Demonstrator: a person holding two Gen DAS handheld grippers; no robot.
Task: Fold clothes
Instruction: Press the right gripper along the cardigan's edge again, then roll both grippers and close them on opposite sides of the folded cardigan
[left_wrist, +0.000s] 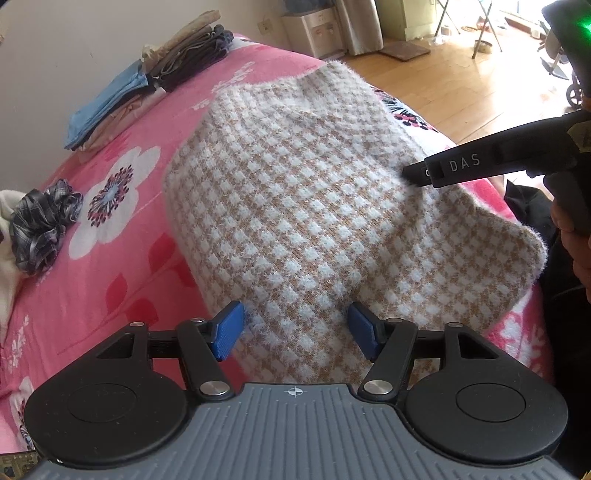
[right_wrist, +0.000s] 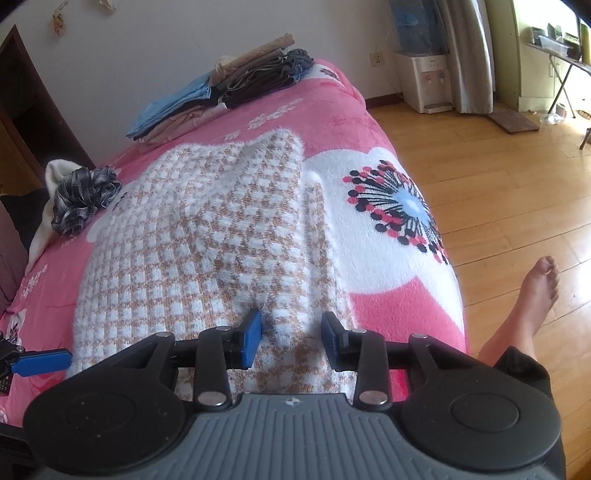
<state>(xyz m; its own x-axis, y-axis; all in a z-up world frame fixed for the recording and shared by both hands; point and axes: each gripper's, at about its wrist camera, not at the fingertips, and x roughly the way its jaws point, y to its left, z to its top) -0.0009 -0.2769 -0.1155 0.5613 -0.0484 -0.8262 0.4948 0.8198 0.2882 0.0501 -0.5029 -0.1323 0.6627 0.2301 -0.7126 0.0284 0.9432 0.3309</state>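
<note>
Over pink bedding (right_wrist: 388, 306), both hand-held grippers (left_wrist: 297, 330) (right_wrist: 291, 341) gape above checked knitwear (right_wrist: 207, 236).

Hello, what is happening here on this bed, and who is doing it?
A person holds a two-finger gripper in each hand and is folding a fuzzy beige-and-white checked knit garment on a pink flowered blanket. Both the left gripper and the right gripper have open jaws over the near edge of the knit, gripping nothing. A stack of folded clothes and a crumpled plaid garment lie farther back.

Both claws tilt downward, left claw (left_wrist: 295, 332) gaping wide, right claw (right_wrist: 291, 341) narrower (nothing gripped).
</note>
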